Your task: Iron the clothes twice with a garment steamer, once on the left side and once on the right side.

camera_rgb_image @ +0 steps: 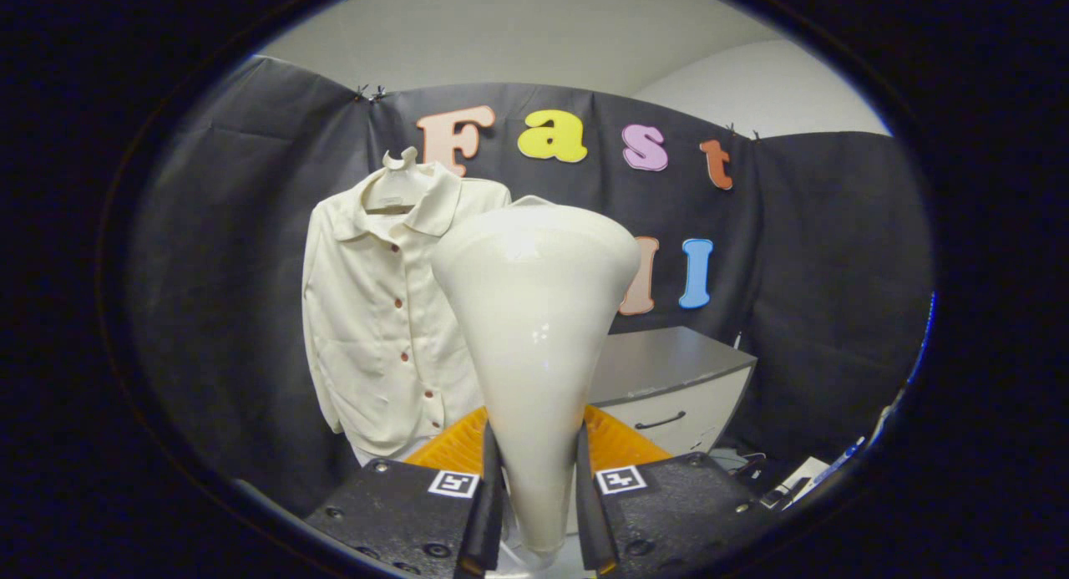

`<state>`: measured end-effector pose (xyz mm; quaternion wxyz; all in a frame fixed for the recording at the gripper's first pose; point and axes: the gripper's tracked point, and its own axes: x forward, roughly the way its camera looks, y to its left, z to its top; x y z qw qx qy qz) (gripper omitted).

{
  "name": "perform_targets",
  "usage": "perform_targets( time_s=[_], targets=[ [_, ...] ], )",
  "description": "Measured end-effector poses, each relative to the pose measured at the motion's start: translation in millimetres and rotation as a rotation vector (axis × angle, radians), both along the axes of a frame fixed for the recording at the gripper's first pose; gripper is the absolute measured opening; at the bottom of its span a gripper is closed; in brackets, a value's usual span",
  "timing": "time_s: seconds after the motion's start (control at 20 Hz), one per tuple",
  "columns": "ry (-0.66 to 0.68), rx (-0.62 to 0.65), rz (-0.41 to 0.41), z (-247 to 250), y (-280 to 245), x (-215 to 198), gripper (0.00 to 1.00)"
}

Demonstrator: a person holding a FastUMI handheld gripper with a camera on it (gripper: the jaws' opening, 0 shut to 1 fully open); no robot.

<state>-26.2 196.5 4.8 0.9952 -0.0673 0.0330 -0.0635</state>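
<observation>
A cream garment steamer point(534, 328) stands upright in the gripper point(539, 512), its narrow handle clamped between the two fingers and its wide head flaring upward, blocking much of the view ahead. Both fingers press on the handle's sides. Beyond them and off to the left, a cream button-up shirt point(380, 312) hangs on a hanger point(399, 182) against the dark cloth wall, its length running straight down and its button row facing the camera. The steamer's head overlaps the shirt's right edge in this view, though the two look well apart in depth. An orange board point(455, 445) lies just behind the fingers, and a grey drawer cabinet point(672, 378) sits farther to the right. By appearances no pass has begun: the steamer must travel forward and left to reach the shirt, then run along its hanging length.
</observation>
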Motion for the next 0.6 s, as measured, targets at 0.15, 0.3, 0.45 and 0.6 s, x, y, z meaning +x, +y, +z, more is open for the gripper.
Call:
perform_targets(
  time_s=[0.15, 0.3, 0.45, 0.6],
  targets=[
    [-0.004, 0.005, -0.018, 3, -12, -9, 0.37],
    [-0.009, 0.026, -0.034, 2, -26, -16, 0.37],
    [-0.007, 0.046, -0.045, 3, -44, -23, 0.37],
    [-0.001, 0.049, -0.036, 5, -65, -29, 0.37]
  ],
)
